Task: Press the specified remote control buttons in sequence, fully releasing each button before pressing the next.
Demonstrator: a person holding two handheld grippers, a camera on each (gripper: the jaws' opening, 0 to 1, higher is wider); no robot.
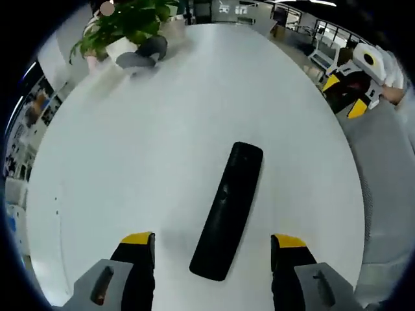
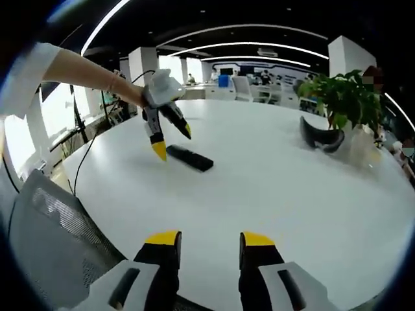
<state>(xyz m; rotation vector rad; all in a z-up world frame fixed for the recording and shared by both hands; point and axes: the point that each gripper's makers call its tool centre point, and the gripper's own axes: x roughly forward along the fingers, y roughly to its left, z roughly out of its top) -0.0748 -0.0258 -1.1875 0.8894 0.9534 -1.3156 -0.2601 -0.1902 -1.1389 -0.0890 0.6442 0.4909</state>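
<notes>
A black remote control (image 1: 229, 208) lies flat on the white table (image 1: 142, 162), slanted, with its near end between my left gripper's yellow-tipped jaws. My left gripper (image 1: 213, 243) is open and hovers above the remote without touching it. From the right gripper view the same remote (image 2: 189, 157) lies far out on the table, and the left gripper (image 2: 173, 140) hangs over it, held by a person's hand, jaws spread. My right gripper (image 2: 211, 239) is open near the table's edge with nothing between its jaws. The right gripper (image 1: 347, 94) also appears at the far right of the left gripper view.
A potted green plant (image 1: 123, 26) stands at the table's far side, with a dark curved object (image 2: 321, 140) beside it. A grey mesh office chair (image 2: 52, 233) sits at the near table edge. Office desks and chairs fill the background.
</notes>
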